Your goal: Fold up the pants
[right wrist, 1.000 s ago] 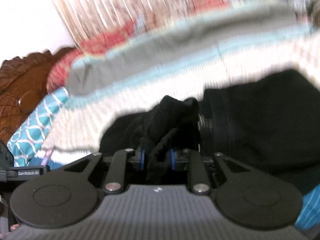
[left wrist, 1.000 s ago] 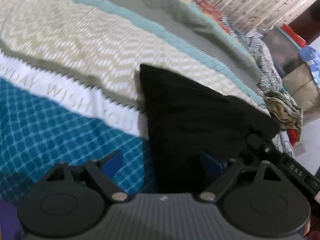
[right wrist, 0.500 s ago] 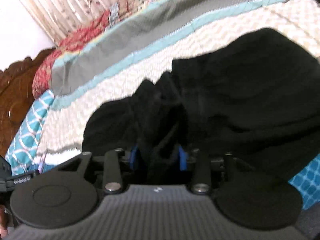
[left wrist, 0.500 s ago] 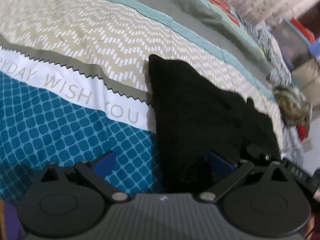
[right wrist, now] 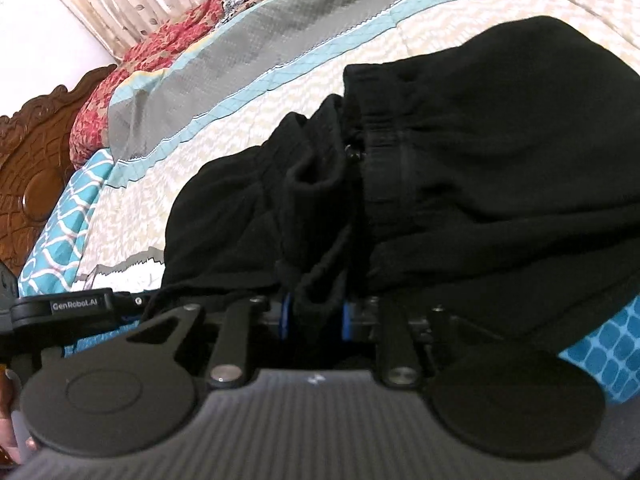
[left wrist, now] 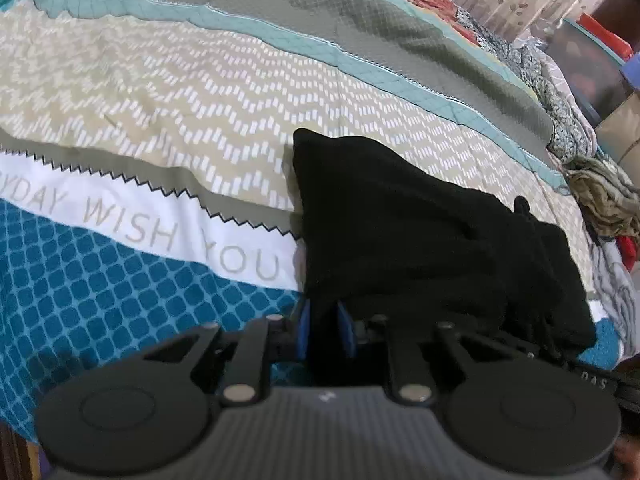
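Left wrist view: your left gripper (left wrist: 324,326) has just been closing and now pinches the near edge of the black pants (left wrist: 400,240) lying on the bedspread (left wrist: 160,120), with bare quilt stretching away leftward. Your right gripper (right wrist: 314,316), narrowing too, clamps a bunched fold near the waistband (right wrist: 376,152).

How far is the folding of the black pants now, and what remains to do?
Done: the black pants already lie doubled into a compact pile on the bedspread. In hand: the left gripper has just closed on their near edge, and the right gripper pinches a bunched part. Left: probably one more fold and smoothing, since the fabric looks rumpled.
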